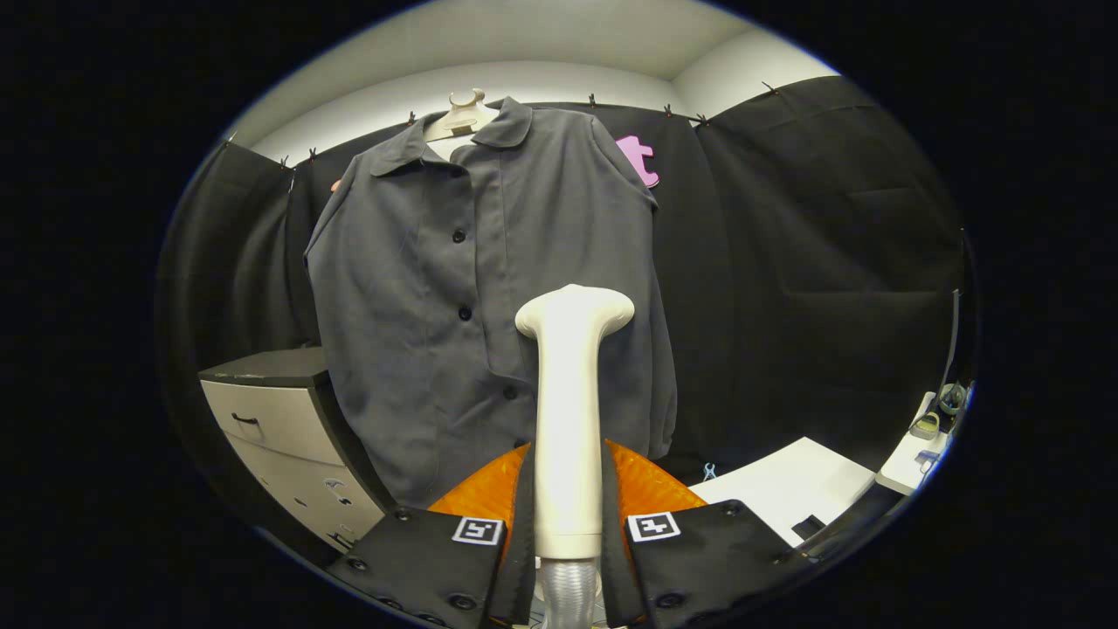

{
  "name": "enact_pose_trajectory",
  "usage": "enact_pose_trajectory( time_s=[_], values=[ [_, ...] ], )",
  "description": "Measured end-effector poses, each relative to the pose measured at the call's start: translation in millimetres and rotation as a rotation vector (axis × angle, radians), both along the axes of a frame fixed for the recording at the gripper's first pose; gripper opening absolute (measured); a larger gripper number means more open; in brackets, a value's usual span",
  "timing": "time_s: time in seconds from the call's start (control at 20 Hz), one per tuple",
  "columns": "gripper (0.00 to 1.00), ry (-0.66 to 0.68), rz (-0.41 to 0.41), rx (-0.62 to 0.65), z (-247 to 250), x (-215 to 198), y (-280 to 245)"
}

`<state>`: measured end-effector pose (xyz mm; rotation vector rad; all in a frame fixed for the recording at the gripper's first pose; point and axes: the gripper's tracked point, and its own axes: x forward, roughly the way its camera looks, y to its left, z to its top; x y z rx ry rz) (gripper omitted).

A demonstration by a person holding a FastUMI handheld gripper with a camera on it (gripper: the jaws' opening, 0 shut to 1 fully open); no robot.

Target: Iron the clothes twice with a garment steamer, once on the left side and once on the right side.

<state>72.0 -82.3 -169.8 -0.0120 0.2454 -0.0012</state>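
Steamer clamped upright between tongs, shirt just beyond.

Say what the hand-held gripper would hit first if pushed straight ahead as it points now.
Likely the grey shirt on its hanger. The hand-held gripper is shut on the steamer handle, whose head sits in front of the shirt's lower right panel, so the head would touch first. The gap is hard to judge.

The hand-held gripper clamps the upright steamer before a grey shirt on a hanger.
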Motion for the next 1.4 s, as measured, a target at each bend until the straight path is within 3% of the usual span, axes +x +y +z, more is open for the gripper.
enact_pose_trajectory(
  time_s=[0.6, 1.4],
  values=[
    [0.38, 0.11, -0.034, 0.006, -71, -30, -14],
    [0.38, 0.198, -0.056, -0.033, -107, -58, -23]
  ],
)
